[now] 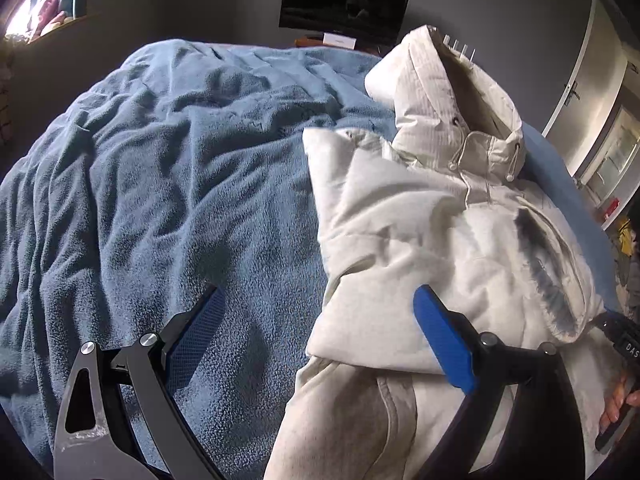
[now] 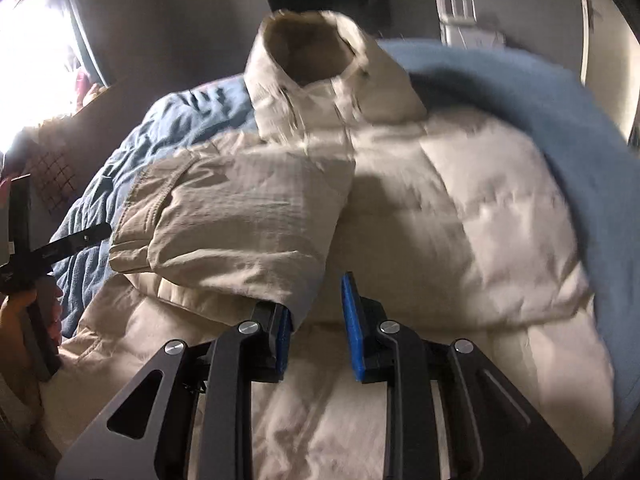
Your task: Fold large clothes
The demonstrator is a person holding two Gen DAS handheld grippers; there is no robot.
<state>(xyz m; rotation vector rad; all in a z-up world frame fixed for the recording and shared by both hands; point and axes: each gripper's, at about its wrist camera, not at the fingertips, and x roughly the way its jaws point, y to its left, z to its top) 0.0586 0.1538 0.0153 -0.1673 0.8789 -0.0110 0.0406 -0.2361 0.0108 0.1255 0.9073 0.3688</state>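
So there's a big white hooded jacket (image 1: 432, 216) spread out on a bed with a rumpled blue blanket (image 1: 160, 184). In the left wrist view the jacket fills the right half of the frame, hood (image 1: 452, 100) up top toward a dark TV (image 1: 344, 4) on the grey wall, and a sleeve or side panel looks folded in over the body.

The left gripper (image 1: 320, 336) is at the bottom of that frame with its blue pads spread wide apart, nothing between them. One pad sits over the blanket, the other over the jacket's lower left part, so the jacket's edge runs right between the two. Can't tell if either pad is actually touching fabric.

In the right wrist view the jacket (image 2: 460, 216) takes up most of the middle, hood (image 2: 312, 48) at upper centre, and a folded-over sleeve (image 2: 240, 220) lies across the left-centre. The right gripper (image 2: 316, 324) is at the bottom centre, fingers parted with a modest gap. The sleeve's cuff end drapes right over the left pad (image 2: 283, 340), not pinched as far as I can see. This view is pretty blurry.
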